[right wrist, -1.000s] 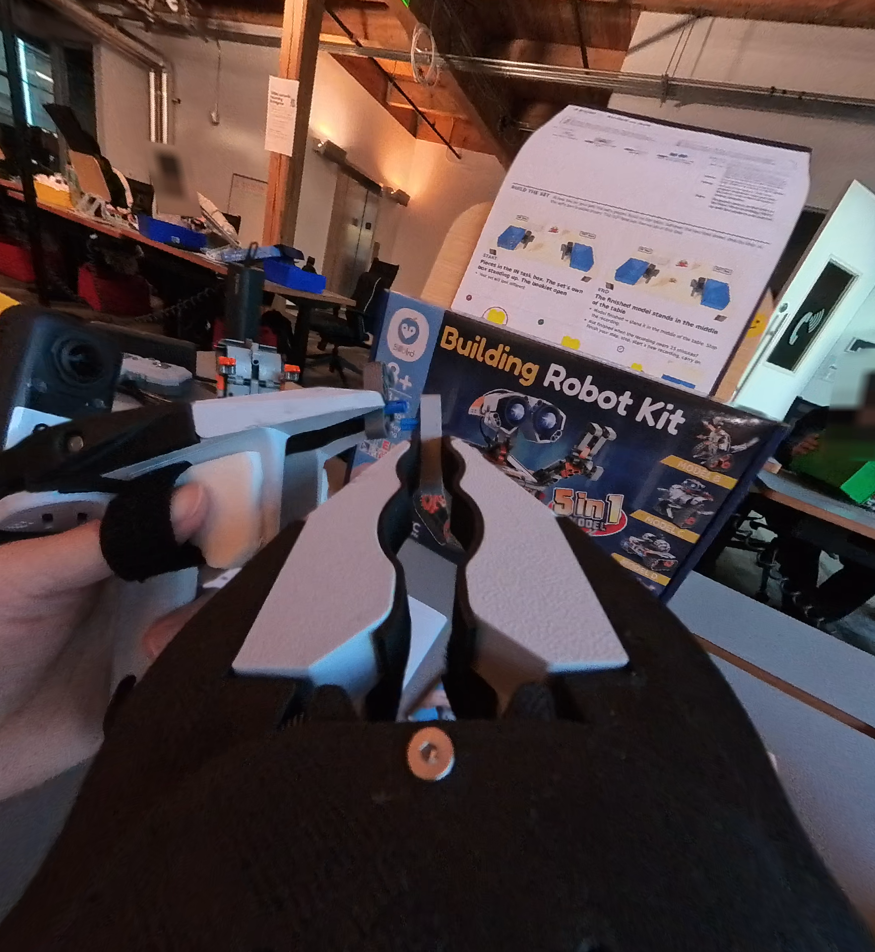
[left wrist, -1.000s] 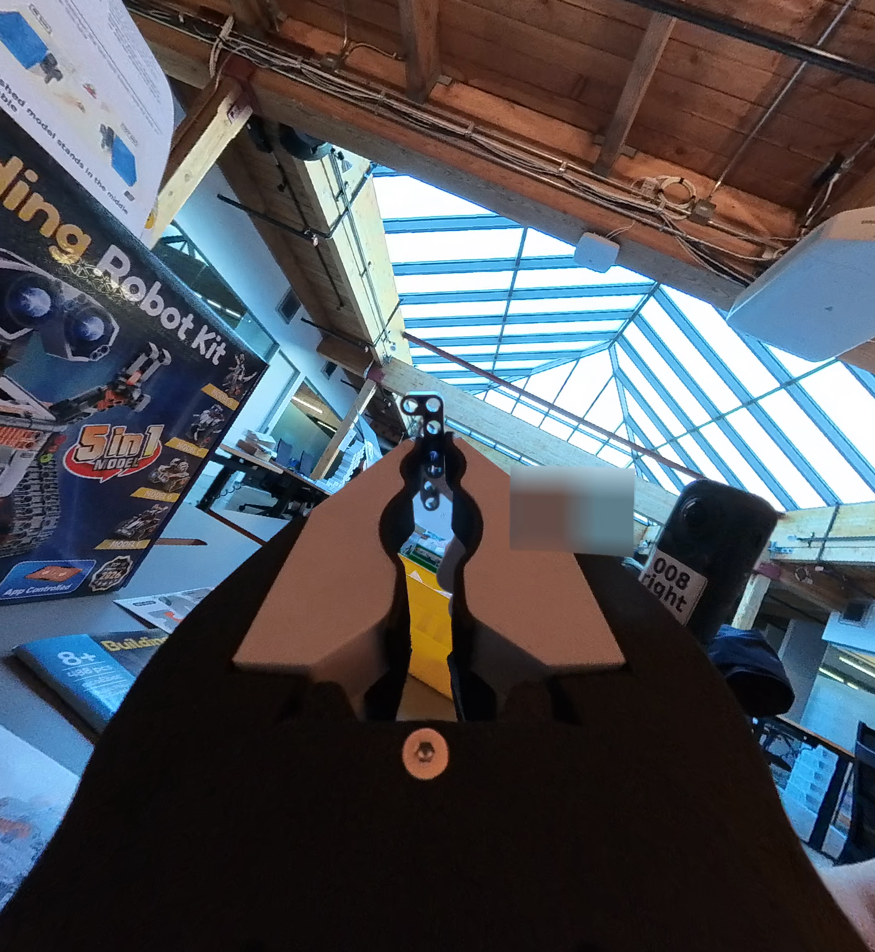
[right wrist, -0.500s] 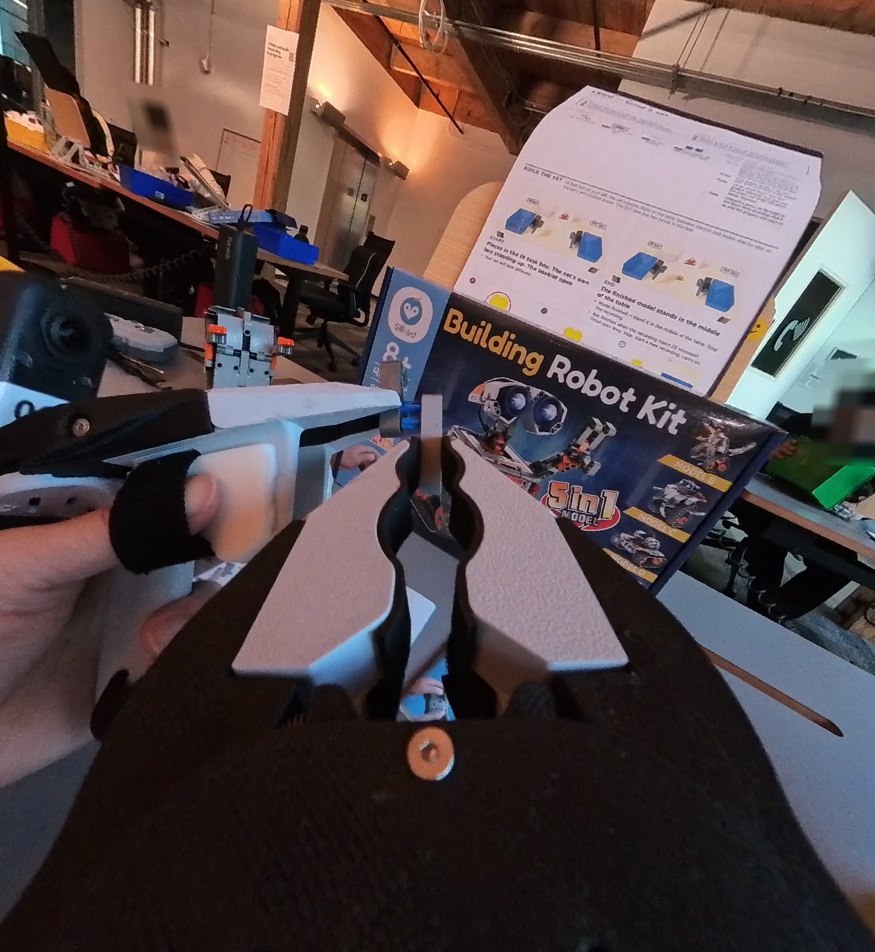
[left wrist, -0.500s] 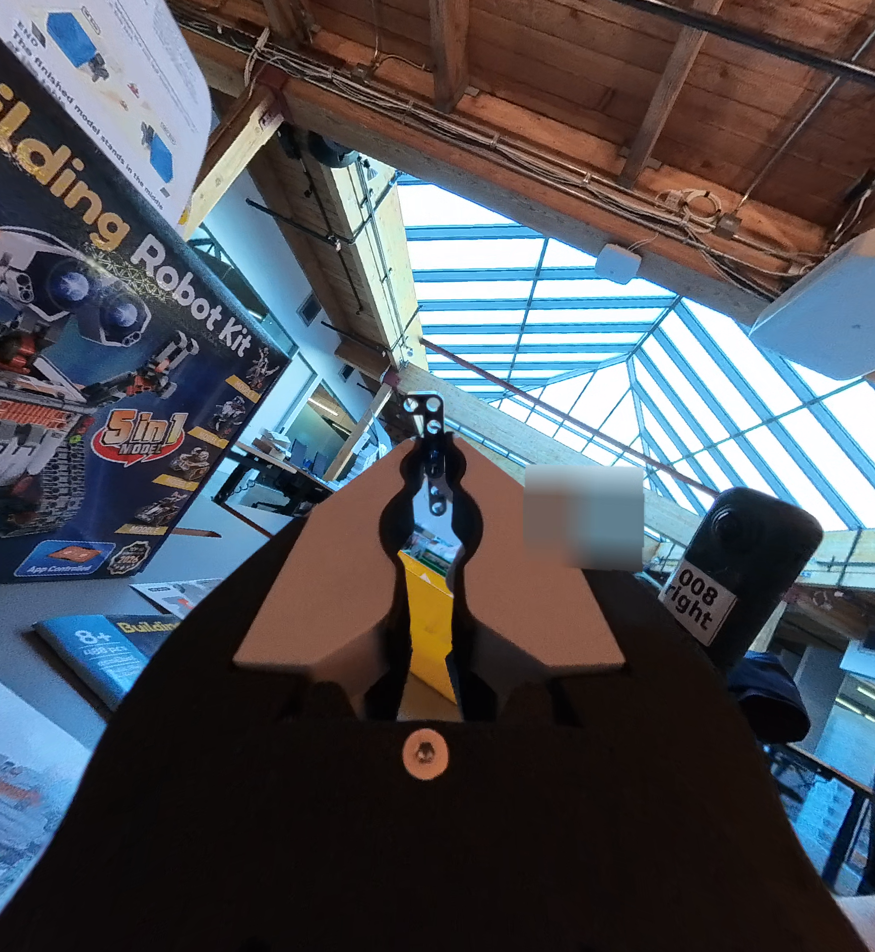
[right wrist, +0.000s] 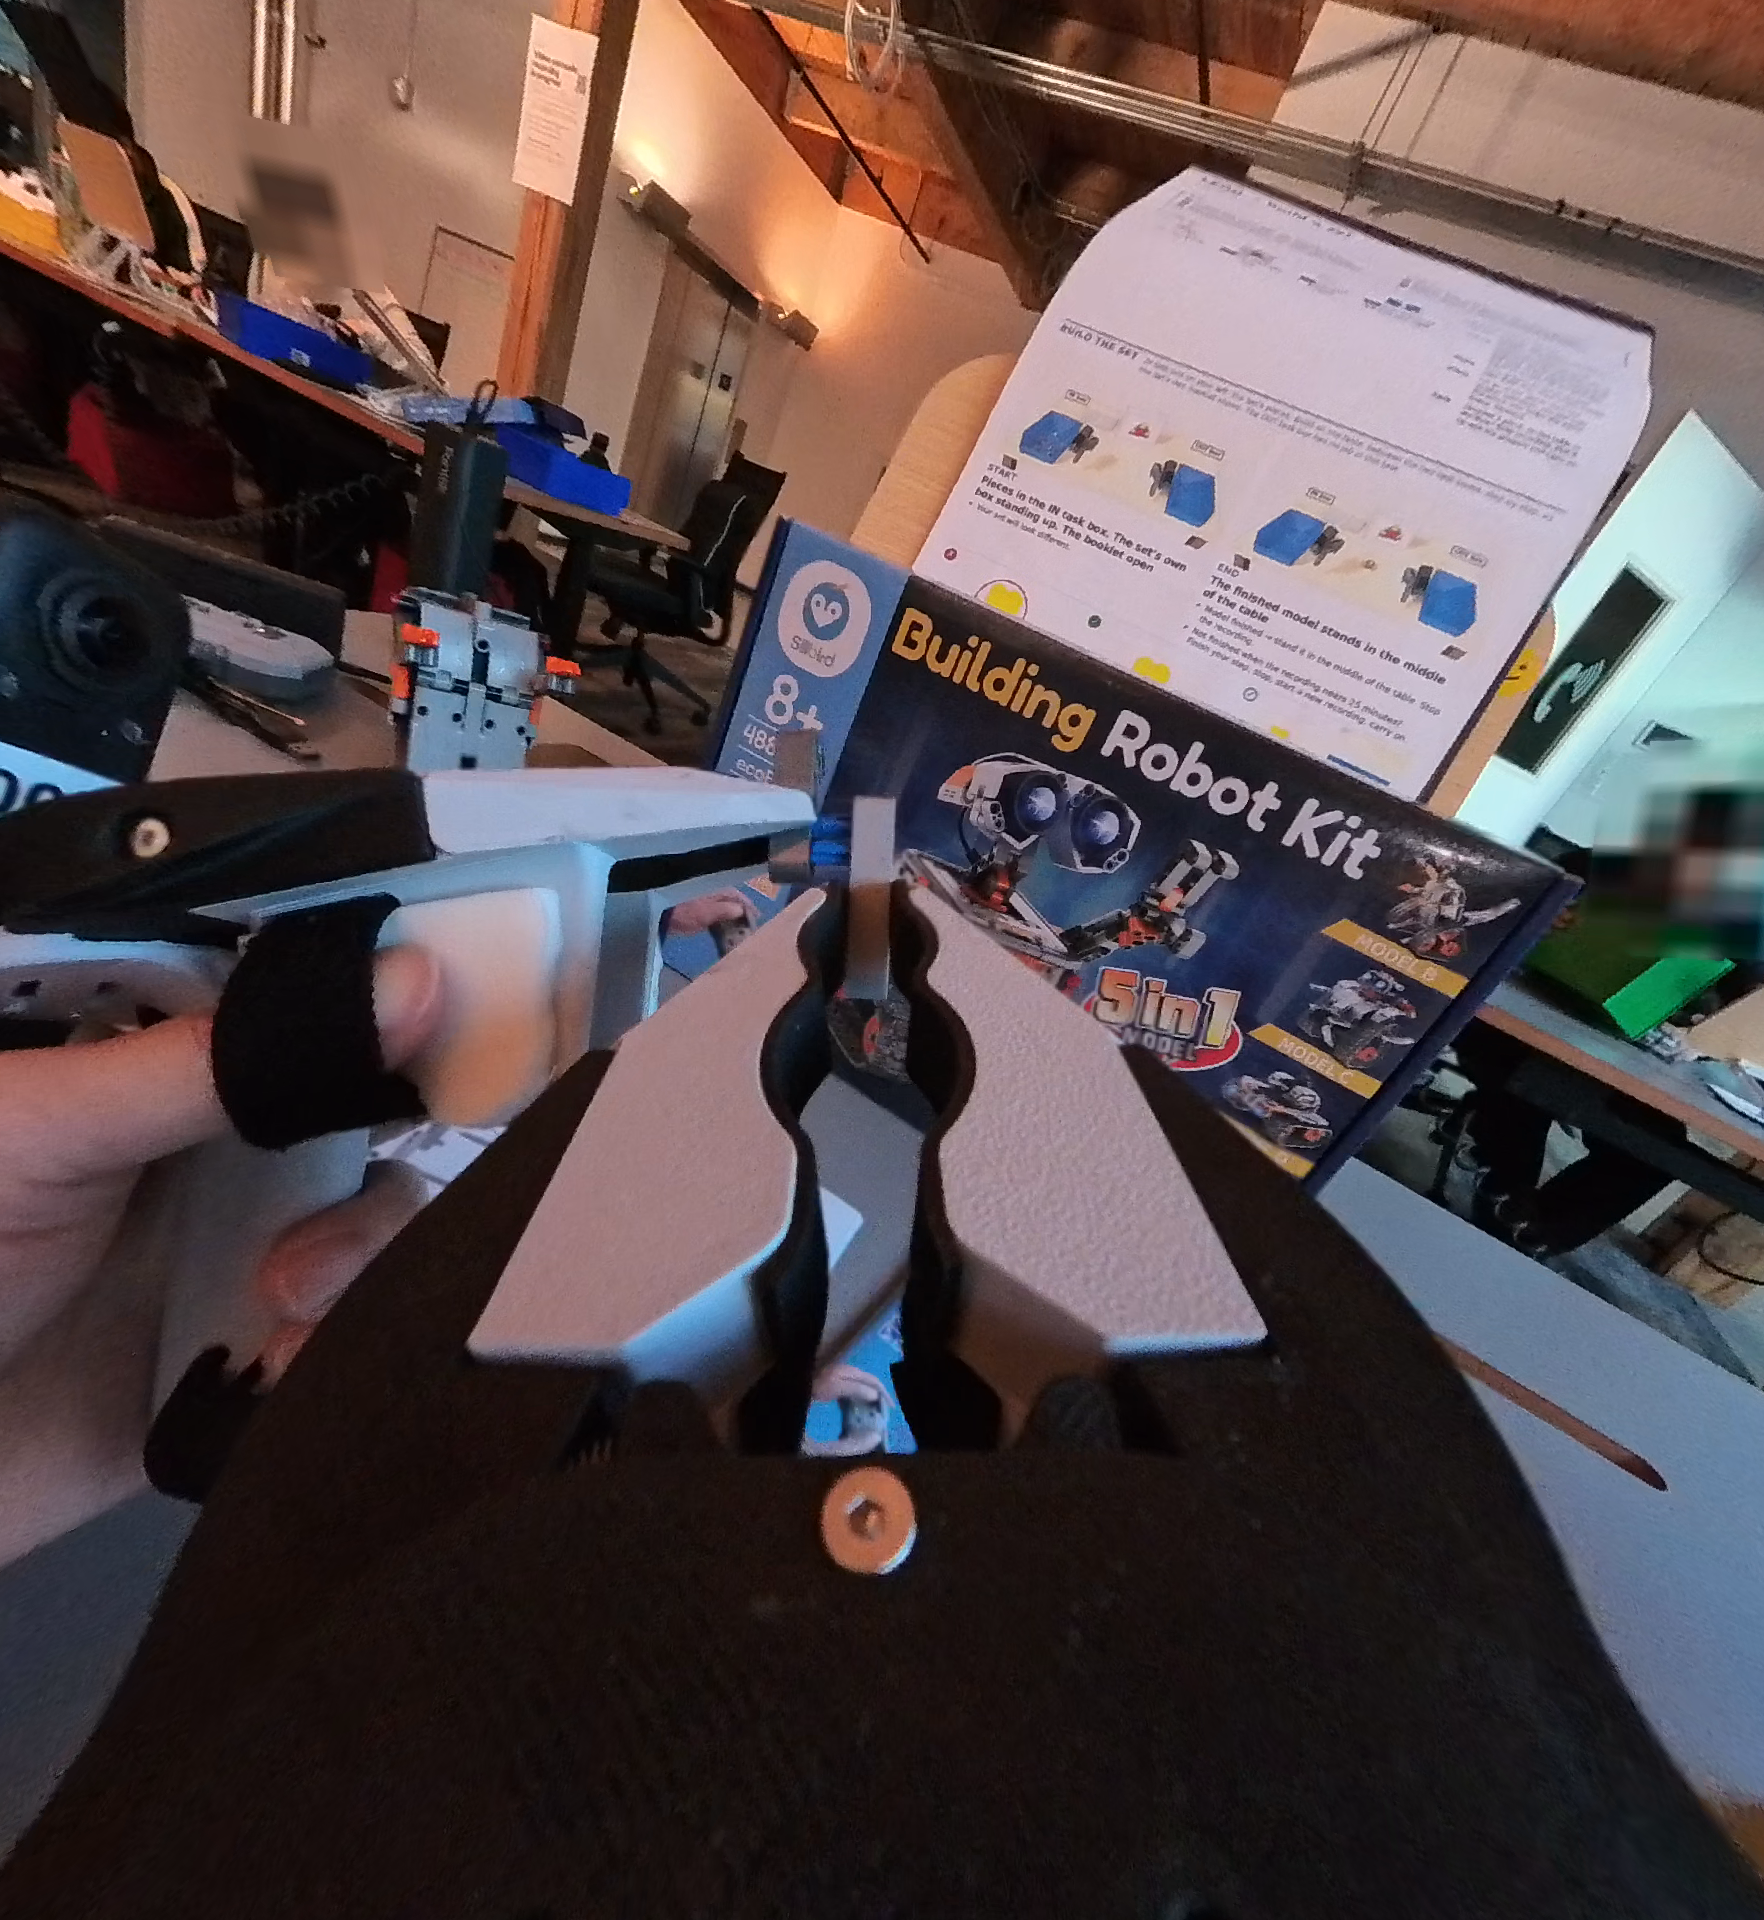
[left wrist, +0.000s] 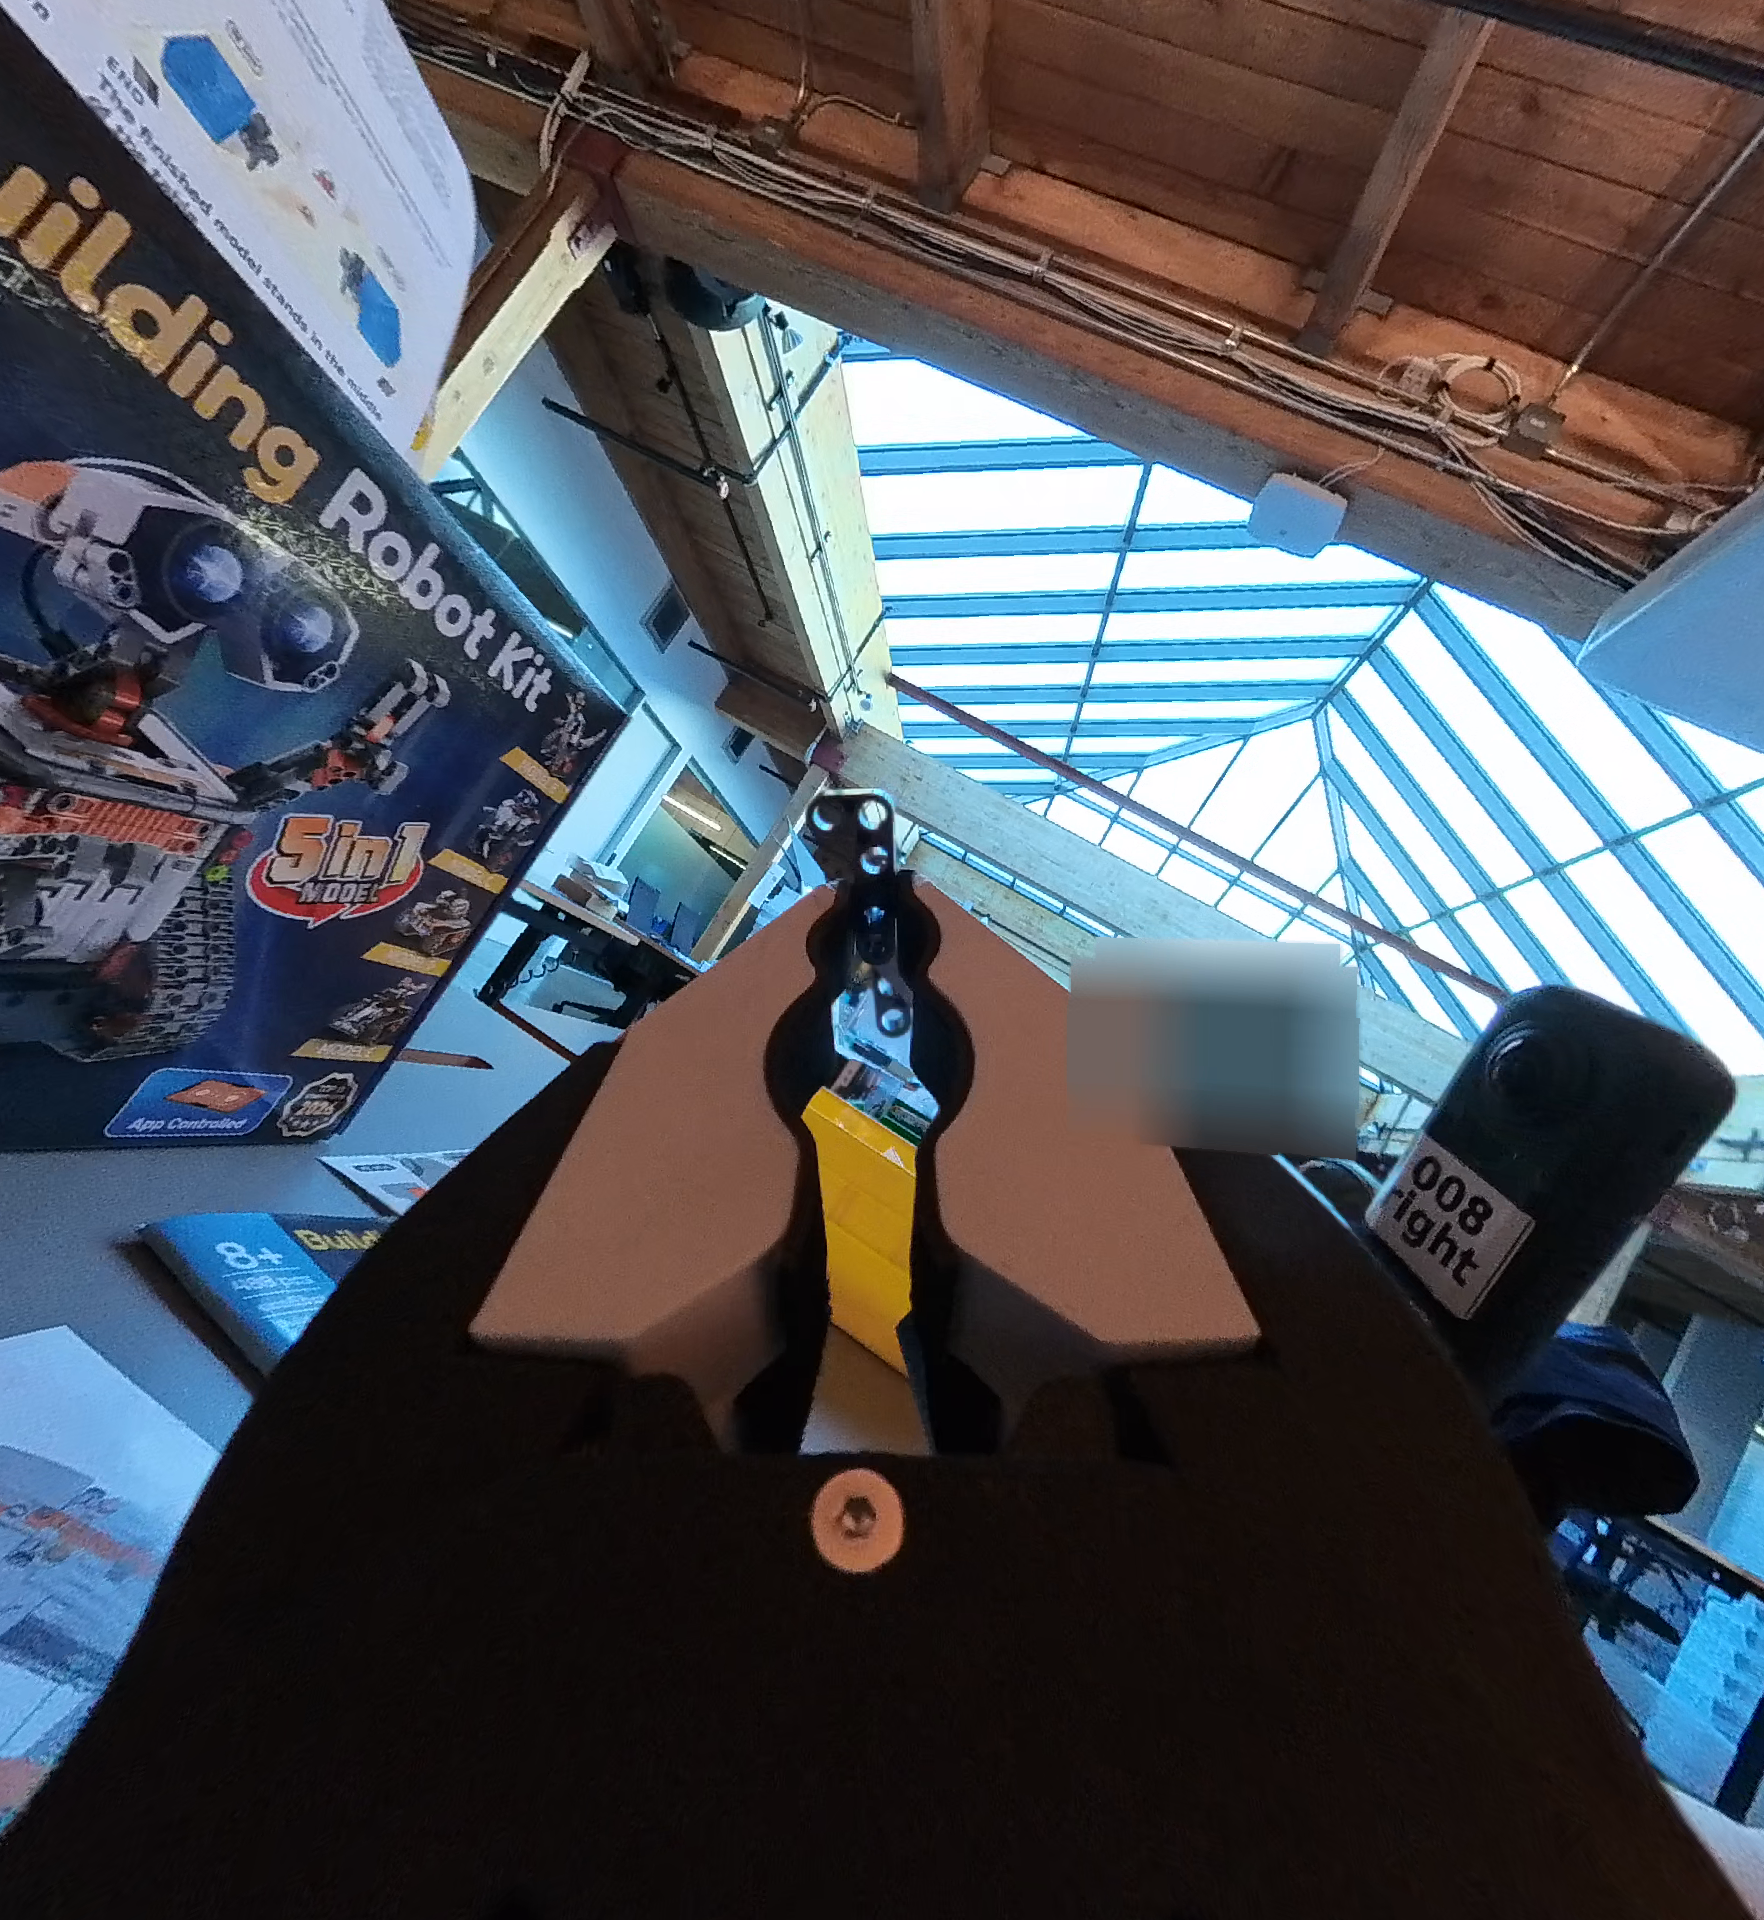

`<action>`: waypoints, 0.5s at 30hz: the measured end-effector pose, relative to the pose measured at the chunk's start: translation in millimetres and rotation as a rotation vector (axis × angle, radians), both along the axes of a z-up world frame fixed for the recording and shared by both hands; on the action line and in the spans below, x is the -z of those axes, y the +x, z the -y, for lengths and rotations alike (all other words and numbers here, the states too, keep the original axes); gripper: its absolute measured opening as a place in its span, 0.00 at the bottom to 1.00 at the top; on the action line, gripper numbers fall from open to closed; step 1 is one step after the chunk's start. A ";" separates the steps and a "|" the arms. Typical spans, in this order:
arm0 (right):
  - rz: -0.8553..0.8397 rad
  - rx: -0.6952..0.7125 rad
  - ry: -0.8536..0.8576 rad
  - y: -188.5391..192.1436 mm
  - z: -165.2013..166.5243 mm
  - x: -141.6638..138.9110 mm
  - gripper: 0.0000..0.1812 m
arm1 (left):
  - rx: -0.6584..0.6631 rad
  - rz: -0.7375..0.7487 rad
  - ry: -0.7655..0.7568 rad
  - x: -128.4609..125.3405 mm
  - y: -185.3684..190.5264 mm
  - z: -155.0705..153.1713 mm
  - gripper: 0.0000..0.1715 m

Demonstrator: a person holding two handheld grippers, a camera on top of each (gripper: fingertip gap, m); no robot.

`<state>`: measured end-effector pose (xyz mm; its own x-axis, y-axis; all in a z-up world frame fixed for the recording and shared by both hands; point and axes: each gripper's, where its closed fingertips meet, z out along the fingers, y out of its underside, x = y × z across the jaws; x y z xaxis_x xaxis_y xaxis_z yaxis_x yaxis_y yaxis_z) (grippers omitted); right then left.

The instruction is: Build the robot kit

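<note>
Change: since a second ago the left wrist view has swung so the kit box fills more of its left side, and the black camera on the other tool sits lower right; in the right wrist view the box and the printed sheet above it sit higher and look larger.
Left gripper: clenched on a black perforated beam.
Black beam, look: thin, dark, flat strip with round holes, widening to two holes at the top.
Black beam, axis: long axis runs along the fingers, up and away, its tip against the skylight.
Right gripper: clamped on a grey beam.
Grey beam, look: pale, narrow, seen edge-on, with small blue pins at its upper left.
Grey beam, axis: upright between the fingertips, top end standing clear.
Meeting: in the right wrist view the left gripper, held by a hand, comes in level from the left, its tip just beside the blue pins.
Around: grey table; blue booklet.
</note>
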<state>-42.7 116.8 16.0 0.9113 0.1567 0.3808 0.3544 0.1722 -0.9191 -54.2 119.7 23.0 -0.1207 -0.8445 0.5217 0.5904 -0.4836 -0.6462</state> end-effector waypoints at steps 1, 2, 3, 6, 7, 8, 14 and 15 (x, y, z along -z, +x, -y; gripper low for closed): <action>-0.016 -0.015 -0.009 -0.6 -0.8 1.8 0.03 | -0.001 0.007 -0.009 0.1 -1.2 -1.4 0.02; -0.028 -0.018 -0.020 -0.1 -2.0 4.0 0.03 | 0.005 0.009 -0.019 0.7 -1.4 -2.2 0.02; -0.030 -0.016 -0.026 0.4 -2.9 5.2 0.03 | 0.006 0.004 -0.026 2.1 -0.6 -2.9 0.02; -0.027 -0.019 -0.029 0.2 -3.2 5.0 0.03 | 0.008 0.012 -0.029 1.8 -0.7 -2.6 0.02; -0.025 -0.018 -0.028 0.1 -2.8 4.9 0.03 | 0.009 0.012 -0.027 1.6 -0.5 -2.4 0.02; -0.028 -0.020 -0.025 -0.2 -2.0 4.1 0.03 | 0.010 0.014 -0.024 1.3 -0.7 -1.9 0.02; 0.100 0.025 0.124 -5.5 10.3 -14.0 0.03 | 0.037 0.059 0.069 -13.1 -5.8 10.1 0.02; 0.129 0.037 0.166 -7.8 14.5 -19.0 0.03 | 0.049 0.075 0.092 -17.4 -8.0 13.8 0.03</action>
<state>-50.5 102.3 34.9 0.8573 0.0500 0.5123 0.4759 0.3021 -0.8260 -62.2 106.0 40.4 -0.1985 -0.8806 0.4302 0.6160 -0.4535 -0.6441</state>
